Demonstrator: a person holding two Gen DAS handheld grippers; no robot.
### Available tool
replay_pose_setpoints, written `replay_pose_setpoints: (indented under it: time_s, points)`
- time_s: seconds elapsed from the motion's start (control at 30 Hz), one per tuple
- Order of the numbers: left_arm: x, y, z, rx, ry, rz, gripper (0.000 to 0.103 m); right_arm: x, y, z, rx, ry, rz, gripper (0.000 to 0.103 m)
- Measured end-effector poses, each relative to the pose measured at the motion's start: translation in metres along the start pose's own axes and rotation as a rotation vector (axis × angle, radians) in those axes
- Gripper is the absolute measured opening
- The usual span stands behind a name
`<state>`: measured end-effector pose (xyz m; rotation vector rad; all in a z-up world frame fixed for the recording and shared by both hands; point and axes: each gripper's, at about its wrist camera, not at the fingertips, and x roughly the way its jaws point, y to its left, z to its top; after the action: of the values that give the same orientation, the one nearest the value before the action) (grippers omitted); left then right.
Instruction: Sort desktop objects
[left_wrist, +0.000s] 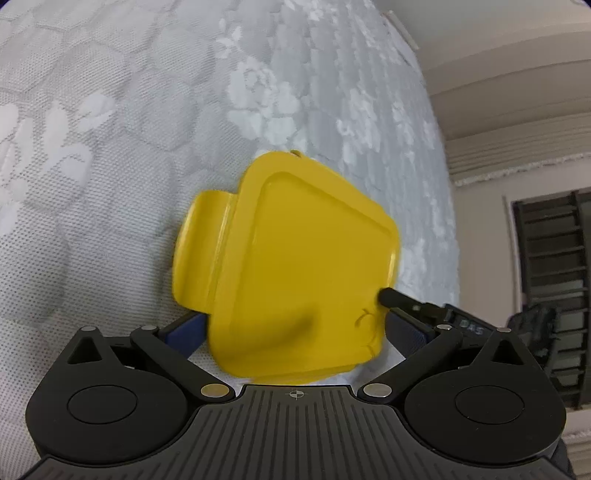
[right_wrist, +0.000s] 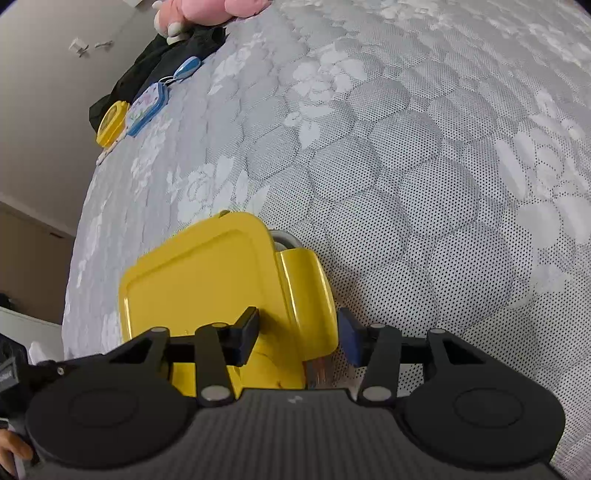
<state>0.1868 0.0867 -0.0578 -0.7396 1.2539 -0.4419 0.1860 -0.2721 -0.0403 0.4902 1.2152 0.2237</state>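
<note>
Left wrist view put a yellow box (left_wrist: 295, 266) at the centre of the frame, lid up, lying on a grey quilted bed cover (left_wrist: 129, 129) with white flowers woven in. The left gripper (left_wrist: 295, 325) had the box between its blue pads (left_wrist: 190, 326); the box's near end filled the space between them, but whether the pads actually pressed on it could not be told. A latch flap (left_wrist: 201, 251) stuck out from the box's left side. At lower right the tip of the right gripper (left_wrist: 391, 297) touched the box's edge, and its arm carried a few pale characters too blurred to read.

Right wrist view showed the same box (right_wrist: 199, 280) at lower centre, with the flap (right_wrist: 310, 295) now on its right side. The right gripper (right_wrist: 297, 332) stood astride this flap, its jaws partly apart: the left pad (right_wrist: 248, 334) lay on the lid and the right pad (right_wrist: 349, 341) stood just clear of the flap's outer edge. A small white mark on the gripper body was not legible.

Upper left held a yellow clock (right_wrist: 110, 123), a blue tin (right_wrist: 146, 107), a black cloth (right_wrist: 166, 59) and a pink toy (right_wrist: 207, 13), all well apart from the box.
</note>
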Motion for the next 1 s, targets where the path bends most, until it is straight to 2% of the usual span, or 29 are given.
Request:
replay_pose_setpoints:
  time_s: [0.17,0.23,0.37,0.43,0.5,0.6,0.83,1.0]
  points:
    - [0.000,0.002,0.002,-0.010,-0.001,-0.022,0.103,0.007,-0.007,0.000,0.055,0.066,-0.007,0.054]
    - [0.000,-0.001,0.002,-0.001,0.023,0.005,0.103,0.011,-0.007,-0.002,0.061,0.089,0.012,0.059]
    - [0.006,-0.001,-0.008,0.032,0.080,0.020,0.103,0.018,0.000,-0.011,-0.029,0.153,0.021,0.063]
    - [0.011,0.000,-0.011,0.033,0.094,0.024,0.103,0.019,0.003,-0.012,-0.030,0.165,0.032,0.062]
    - [0.012,-0.001,-0.011,0.021,0.106,0.013,0.103,0.018,0.007,-0.013,-0.045,0.177,0.040,0.055]
    - [0.005,-0.008,-0.014,0.021,0.110,-0.039,0.103,0.012,0.015,-0.013,-0.085,0.176,0.017,0.055]
    - [0.005,-0.004,-0.015,-0.005,0.107,-0.057,0.103,-0.001,0.009,-0.007,-0.062,0.155,0.053,0.055]
    - [0.008,0.001,-0.013,-0.009,0.065,-0.009,0.103,-0.001,0.012,-0.008,-0.116,0.118,0.018,0.056]
